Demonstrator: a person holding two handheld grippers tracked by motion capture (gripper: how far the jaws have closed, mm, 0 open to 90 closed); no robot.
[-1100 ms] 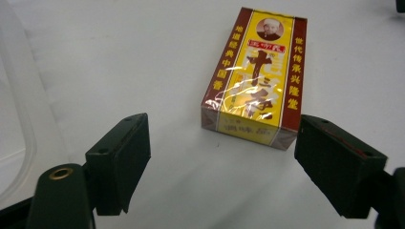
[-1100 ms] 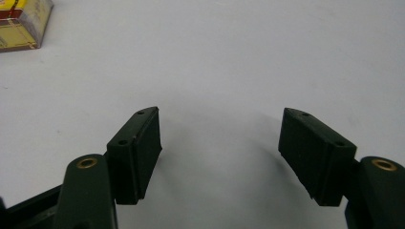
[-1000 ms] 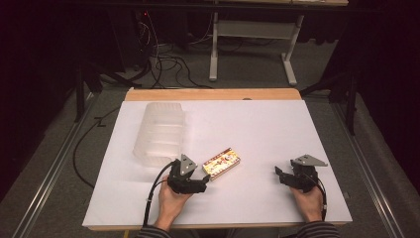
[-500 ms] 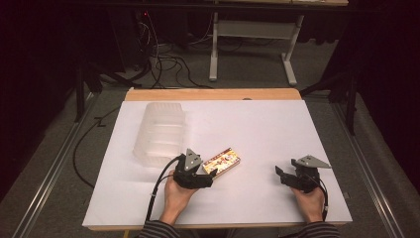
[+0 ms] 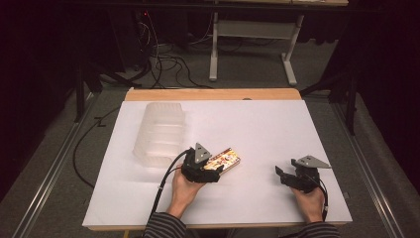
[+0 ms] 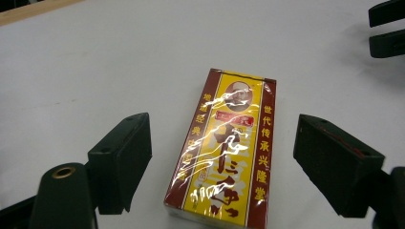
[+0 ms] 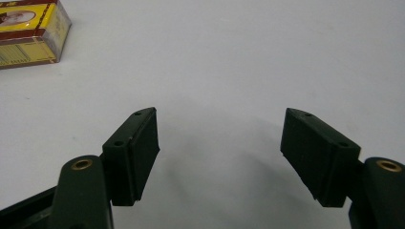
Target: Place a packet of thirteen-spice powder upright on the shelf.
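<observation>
Left gripper (image 5: 210,171): jaws spread wide, one on each side of the box (image 6: 224,148), neither pad touching it in the left gripper view. Box is yellow and dark red, wrapped in clear film, lying flat on the white table (image 5: 257,129) near the front edge, left of centre. Right gripper (image 5: 283,174): jaws apart, nothing between them, held low over bare table well to the right of the box. Clear plastic container (image 5: 161,133) stands beyond the left gripper, apart from the box.
</observation>
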